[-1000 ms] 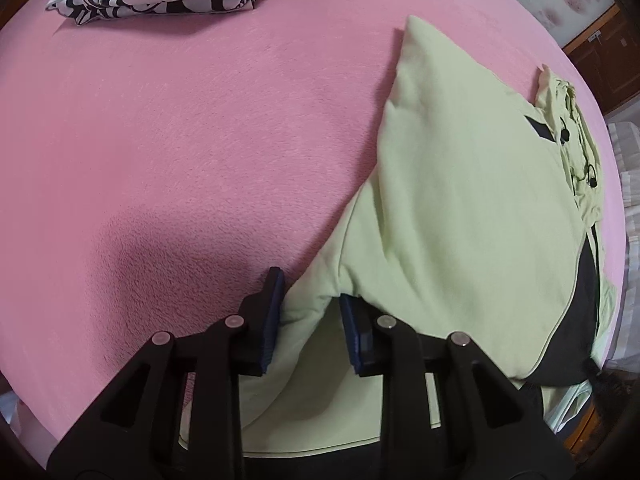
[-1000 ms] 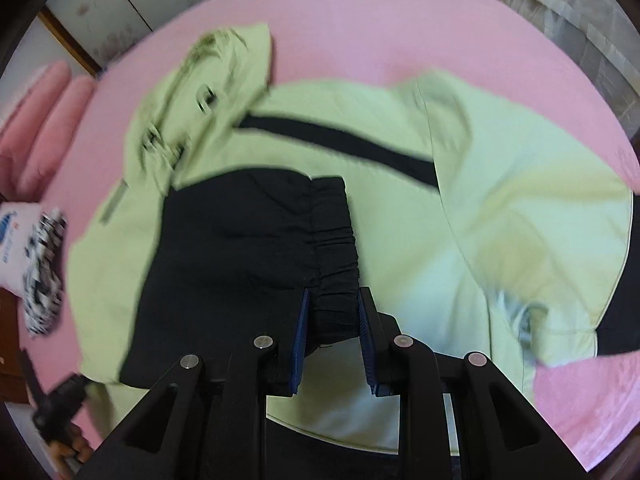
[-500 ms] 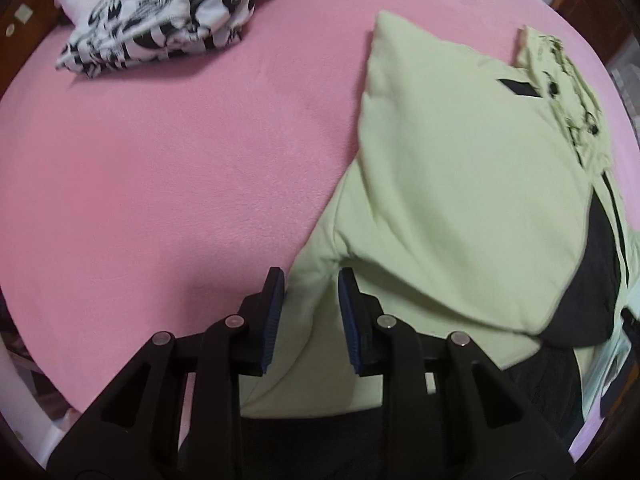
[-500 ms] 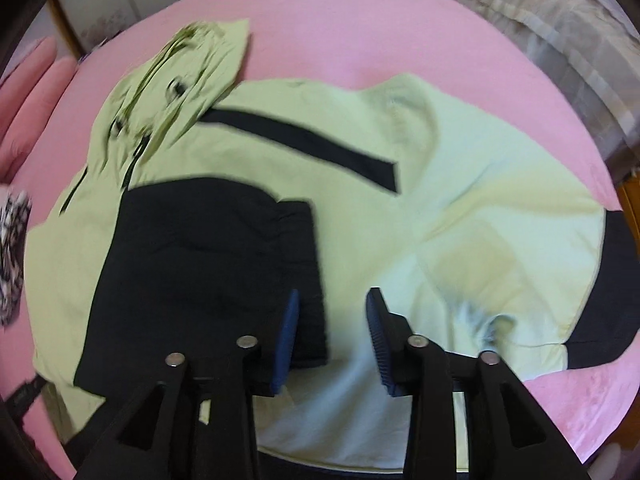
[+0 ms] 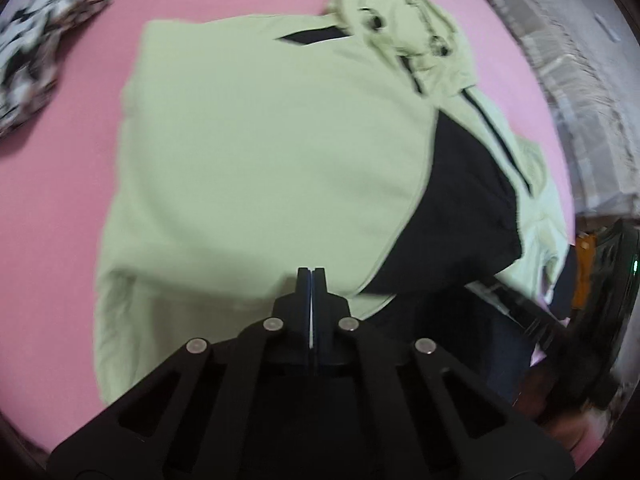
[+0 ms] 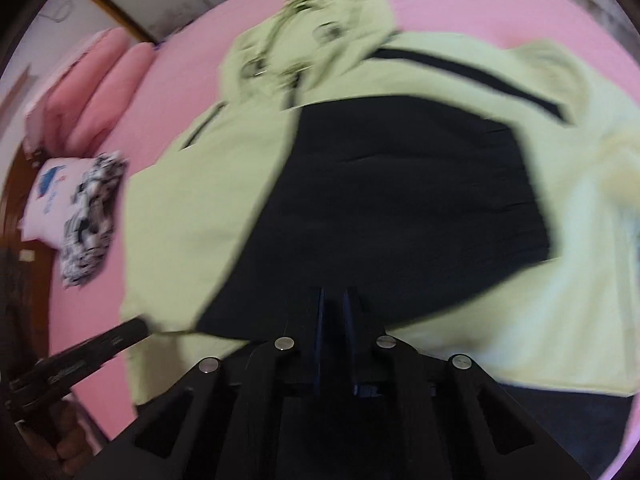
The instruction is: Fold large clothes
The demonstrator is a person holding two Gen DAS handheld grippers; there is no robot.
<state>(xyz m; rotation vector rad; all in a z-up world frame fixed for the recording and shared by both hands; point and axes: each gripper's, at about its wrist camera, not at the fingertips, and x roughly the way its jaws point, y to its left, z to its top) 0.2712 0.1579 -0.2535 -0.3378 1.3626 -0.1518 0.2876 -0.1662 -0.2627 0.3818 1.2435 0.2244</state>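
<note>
Both tongs have let go of the jacket since a second ago.
Left tongs pressed together, empty; right tongs narrowly apart, empty. Green-and-black jacket lies folded on the pink bed. No legible writing.
</note>
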